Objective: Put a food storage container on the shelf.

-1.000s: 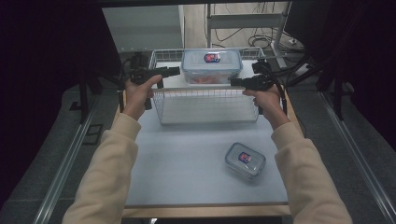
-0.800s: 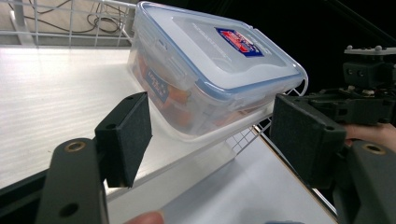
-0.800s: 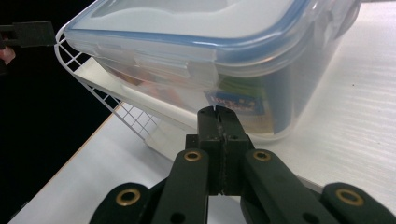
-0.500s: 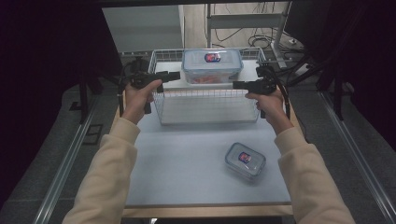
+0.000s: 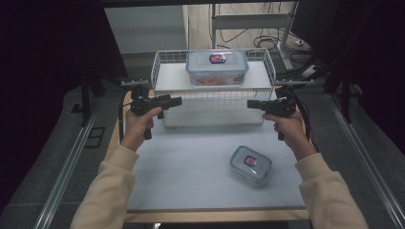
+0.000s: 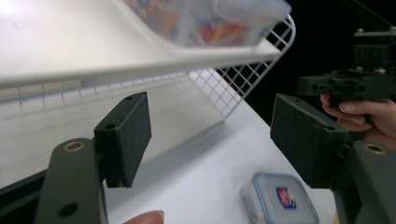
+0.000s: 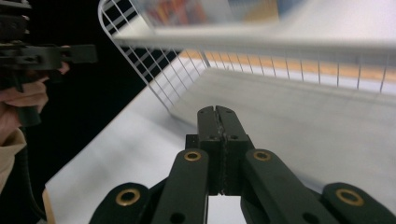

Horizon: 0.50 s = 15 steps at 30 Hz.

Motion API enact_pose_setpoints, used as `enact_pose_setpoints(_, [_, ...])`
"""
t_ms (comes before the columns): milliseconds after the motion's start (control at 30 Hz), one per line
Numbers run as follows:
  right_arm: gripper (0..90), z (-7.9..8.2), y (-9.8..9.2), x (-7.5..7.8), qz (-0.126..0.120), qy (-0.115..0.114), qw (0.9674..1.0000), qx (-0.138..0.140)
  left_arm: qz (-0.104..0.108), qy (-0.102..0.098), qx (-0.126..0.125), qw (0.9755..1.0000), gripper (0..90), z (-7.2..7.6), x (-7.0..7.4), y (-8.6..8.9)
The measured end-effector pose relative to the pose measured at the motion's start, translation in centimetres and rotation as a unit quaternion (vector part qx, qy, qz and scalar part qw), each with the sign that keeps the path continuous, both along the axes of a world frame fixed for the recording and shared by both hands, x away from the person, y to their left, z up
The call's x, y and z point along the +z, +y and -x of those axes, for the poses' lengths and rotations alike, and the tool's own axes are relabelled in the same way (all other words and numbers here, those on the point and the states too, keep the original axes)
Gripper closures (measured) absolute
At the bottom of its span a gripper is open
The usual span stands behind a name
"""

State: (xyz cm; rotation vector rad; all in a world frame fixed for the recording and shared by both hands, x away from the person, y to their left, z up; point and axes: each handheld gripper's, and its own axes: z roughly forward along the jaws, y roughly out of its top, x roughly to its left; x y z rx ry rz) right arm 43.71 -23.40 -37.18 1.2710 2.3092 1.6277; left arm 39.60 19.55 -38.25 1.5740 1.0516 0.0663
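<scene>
On rack (image 5: 210,78): large container (image 5: 217,67) placed; small container (image 5: 250,164) below waits; left gripper (image 5: 177,100) apart, right gripper (image 5: 250,103) together, empty.

Dark curtains (image 5: 57,47) both sides; grey floor (image 5: 43,157) with rails; cables (image 5: 258,28) behind white table (image 5: 191,176).

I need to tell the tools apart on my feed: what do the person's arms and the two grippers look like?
Both arms wear cream long sleeves. The left gripper and right gripper are black, pistol-shaped, each trailing a black cable. Jaws carry flat rectangular textured black pads on arms with brass-ringed holes.
</scene>
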Motion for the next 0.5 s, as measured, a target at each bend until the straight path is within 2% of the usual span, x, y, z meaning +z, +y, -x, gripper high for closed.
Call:
enact_pose_setpoints(33, [89.3, 0.4, -0.3, -1.0, 0.002, 0.007, 1.0000, 0.001, 0.003, -0.001, -0.005, 1.0000, 29.4, 0.6, -0.6, 0.2])
enact_pose_setpoints(67, [89.3, 0.4, -0.3, -1.0, 0.002, 0.007, 1.0000, 0.001, 0.003, -0.001, -0.005, 1.0000, 29.4, 0.6, -0.6, 0.2])
enact_pose_setpoints(100, [89.3, 0.9, -0.7, -1.9, 0.001, 0.009, 1.0000, 0.002, 0.003, -0.001, -0.005, 1.0000, 29.5, 1.1, -1.1, 0.3])
enact_pose_setpoints(300, [89.3, 2.3, -1.7, -3.4, -0.008, 0.011, 0.9999, 0.005, 0.004, -0.006, -0.009, 0.9999, 30.3, 3.6, -3.1, 0.3])
enact_pose_setpoints(400, [89.3, 3.4, -2.0, -4.1, -0.002, 0.004, 1.0000, 0.005, -0.016, -0.012, -0.006, 0.9998, 30.0, 4.9, -4.2, -0.1])
enact_pose_setpoints(500, [89.3, 4.5, -2.2, -4.9, 0.004, 0.001, 1.0000, 0.005, -0.026, -0.010, -0.011, 0.9995, 29.3, 5.8, -5.5, -0.5])
